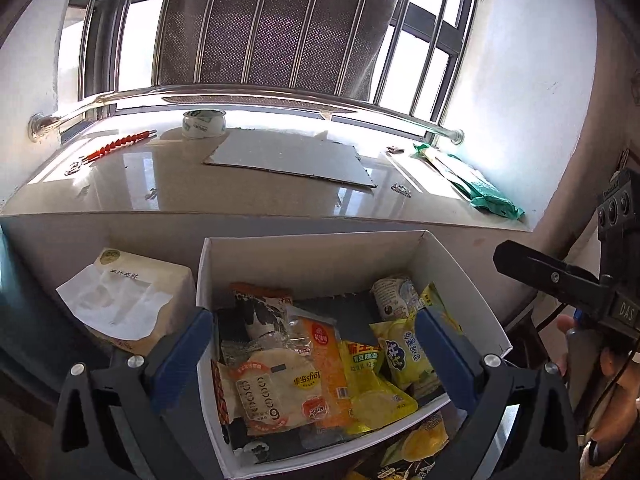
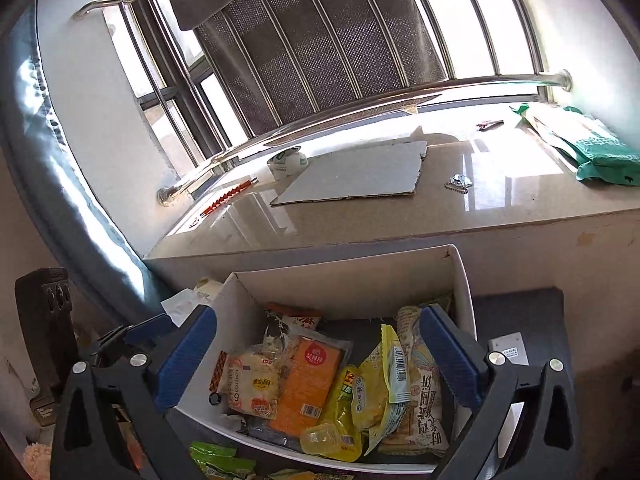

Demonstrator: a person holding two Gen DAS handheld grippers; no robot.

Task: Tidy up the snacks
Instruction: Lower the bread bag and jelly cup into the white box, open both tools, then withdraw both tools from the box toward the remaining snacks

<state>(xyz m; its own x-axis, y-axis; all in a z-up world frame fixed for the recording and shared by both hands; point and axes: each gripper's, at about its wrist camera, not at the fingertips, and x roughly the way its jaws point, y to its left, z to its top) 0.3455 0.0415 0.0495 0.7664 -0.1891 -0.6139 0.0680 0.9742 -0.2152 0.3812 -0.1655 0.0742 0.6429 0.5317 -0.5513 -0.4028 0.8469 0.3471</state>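
Note:
A white cardboard box [image 1: 320, 256] stands below the window ledge and holds several snack packs: an orange pack [image 1: 326, 364], a pale wrap pack [image 1: 276, 384], yellow packs [image 1: 400, 360]. My left gripper [image 1: 316, 344] hovers open and empty over the box, blue pads on either side of it. My right gripper [image 2: 320, 344] is also open and empty over the same box [image 2: 348, 280], above the orange pack [image 2: 308, 380] and yellow packs [image 2: 372, 392]. More snack packs [image 2: 216, 460] lie in front of the box. The right gripper's body shows at the right in the left wrist view [image 1: 560, 280].
A tissue box [image 1: 132, 300] stands left of the white box. The glossy ledge [image 1: 240, 192] carries a cardboard sheet [image 1: 288, 156], a tape roll [image 1: 204, 124], a red-handled tool [image 1: 120, 146] and a green bag [image 1: 476, 184]. A window grille stands behind.

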